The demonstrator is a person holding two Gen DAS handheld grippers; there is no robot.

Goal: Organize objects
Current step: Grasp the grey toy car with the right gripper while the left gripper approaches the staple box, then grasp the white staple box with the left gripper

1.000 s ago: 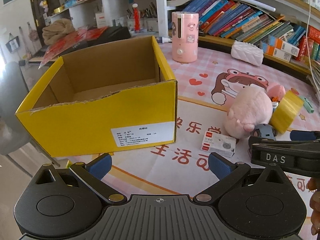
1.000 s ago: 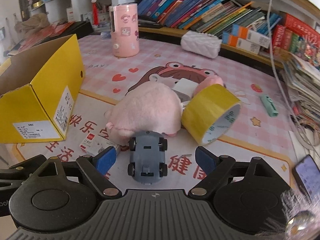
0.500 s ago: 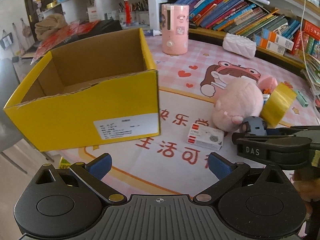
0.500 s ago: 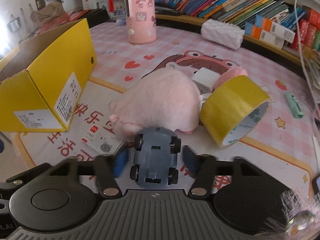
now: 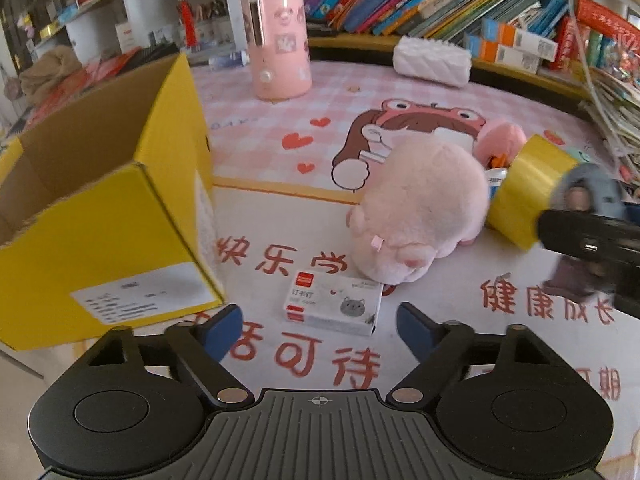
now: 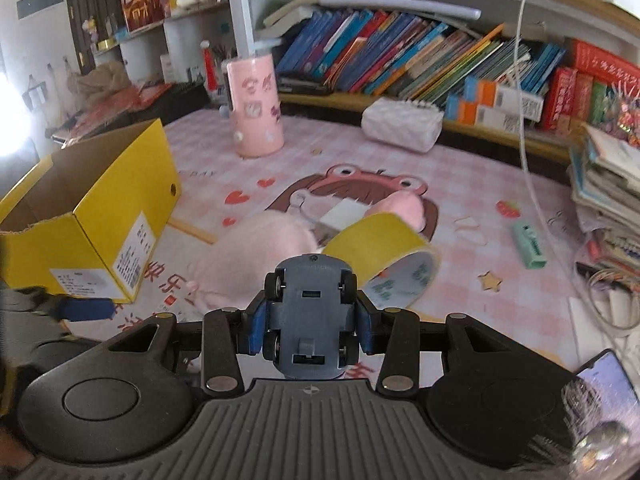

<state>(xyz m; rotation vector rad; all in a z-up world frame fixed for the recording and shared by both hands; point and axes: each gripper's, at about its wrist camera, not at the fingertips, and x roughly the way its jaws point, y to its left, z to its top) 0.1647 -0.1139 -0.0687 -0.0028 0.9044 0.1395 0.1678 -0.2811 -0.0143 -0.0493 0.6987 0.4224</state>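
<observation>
On the pink mat: a clutter of small things, with a yellow box at the left, its top open.
Right gripper: clamped on a grey toy car, both blue pads against its sides, underside and wheels facing the camera, lifted off the mat.
Left gripper: jaws closing, nothing pressed between them; a white staple box lies on the mat between and just beyond the pads.
Plush: pink, lying just behind the staple box, its snout touching the box's far corner.
Tape: yellow roll, on its side, against the plush's right flank, just beyond the held car.
Behind: pink cup, white quilted pouch, a shelf of books.
Right edge: green eraser, phone, stacked papers.
</observation>
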